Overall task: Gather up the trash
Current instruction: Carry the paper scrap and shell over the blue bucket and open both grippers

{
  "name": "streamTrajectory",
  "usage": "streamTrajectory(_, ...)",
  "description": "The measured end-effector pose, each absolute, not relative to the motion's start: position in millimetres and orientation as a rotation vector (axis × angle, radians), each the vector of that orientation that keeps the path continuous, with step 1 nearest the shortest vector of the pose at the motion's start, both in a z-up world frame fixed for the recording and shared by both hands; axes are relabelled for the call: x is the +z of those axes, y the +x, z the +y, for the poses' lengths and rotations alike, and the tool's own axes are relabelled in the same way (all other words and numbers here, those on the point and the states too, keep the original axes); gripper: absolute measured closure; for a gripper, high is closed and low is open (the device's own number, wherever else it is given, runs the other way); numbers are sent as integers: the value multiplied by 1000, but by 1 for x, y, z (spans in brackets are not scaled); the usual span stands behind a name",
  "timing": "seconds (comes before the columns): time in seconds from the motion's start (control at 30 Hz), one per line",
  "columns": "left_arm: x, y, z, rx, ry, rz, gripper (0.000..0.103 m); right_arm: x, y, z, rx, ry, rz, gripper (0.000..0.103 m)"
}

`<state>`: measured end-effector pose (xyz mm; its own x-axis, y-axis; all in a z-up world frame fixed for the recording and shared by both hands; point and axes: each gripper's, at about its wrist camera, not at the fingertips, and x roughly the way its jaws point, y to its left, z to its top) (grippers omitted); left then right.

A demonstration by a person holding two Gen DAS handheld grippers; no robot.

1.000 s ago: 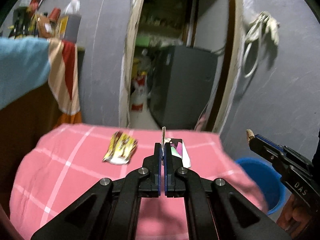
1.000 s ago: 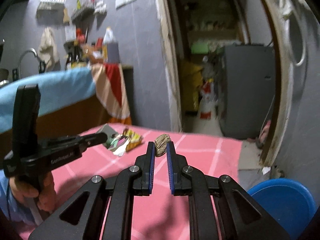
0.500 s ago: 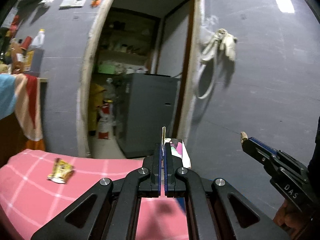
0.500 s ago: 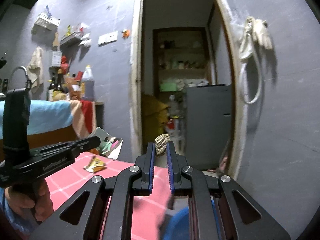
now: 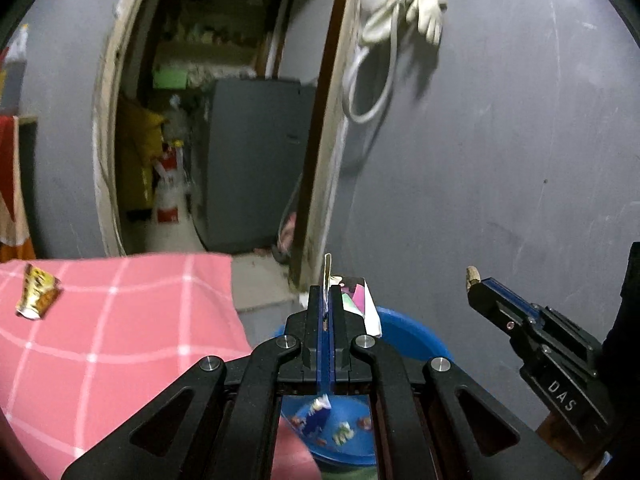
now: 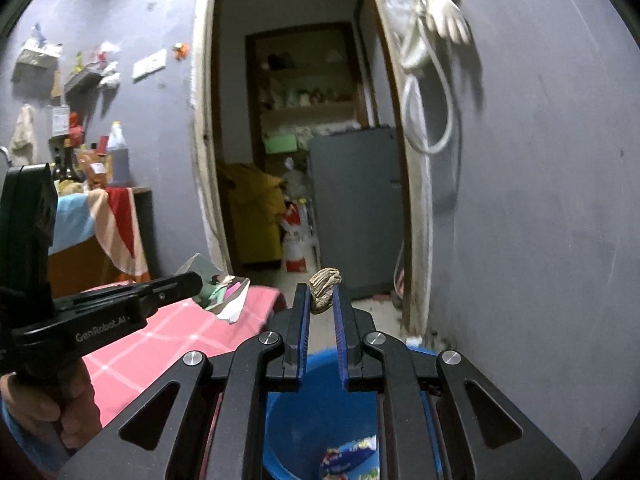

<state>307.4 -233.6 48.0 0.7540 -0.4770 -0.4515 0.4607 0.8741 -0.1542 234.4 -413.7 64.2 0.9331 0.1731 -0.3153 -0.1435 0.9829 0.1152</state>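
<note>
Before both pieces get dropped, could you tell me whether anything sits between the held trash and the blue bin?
Nothing visible does. The blue bin lies open below the right gripper, which holds a brown scrap. The left gripper holds a flat wrapper above the bin's rim.

The blue bucket sits mostly hidden behind the claw; its blurred contents are perhaps wrappers.

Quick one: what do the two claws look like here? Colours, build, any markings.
Both claws are matte black with two flat parallel fingers lined in blue pads, driven by angular linkage arms with triangular cutouts and silver pivot bolts. The left claw shows white "GenRobot.AI" lettering on its side in the right wrist view. The right claw shows "DAS" in the left wrist view. No cables visible. No sleeve can be made out.
</note>
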Motion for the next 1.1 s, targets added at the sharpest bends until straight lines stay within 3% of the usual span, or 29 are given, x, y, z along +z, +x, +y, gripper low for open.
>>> streamTrajectory(0.47,-11,341,-255,-518,-31,764,102,14,258,-434,123,196,521,92)
streamTrajectory(0.73,-27,346,-257,-518,-31,823,97,5,263,-439,111,220,556,92)
streamTrajectory(0.9,-24,344,-249,-500,-46,799,67,4,265,-442,103,231,564,92)
streamTrajectory(1.03,-18,343,-242,-496,-65,786,66,5,264,-442,96,233,559,92)
streamTrajectory(1.1,-15,343,-236,-489,-78,779,59,6,264,-442,93,233,553,90)
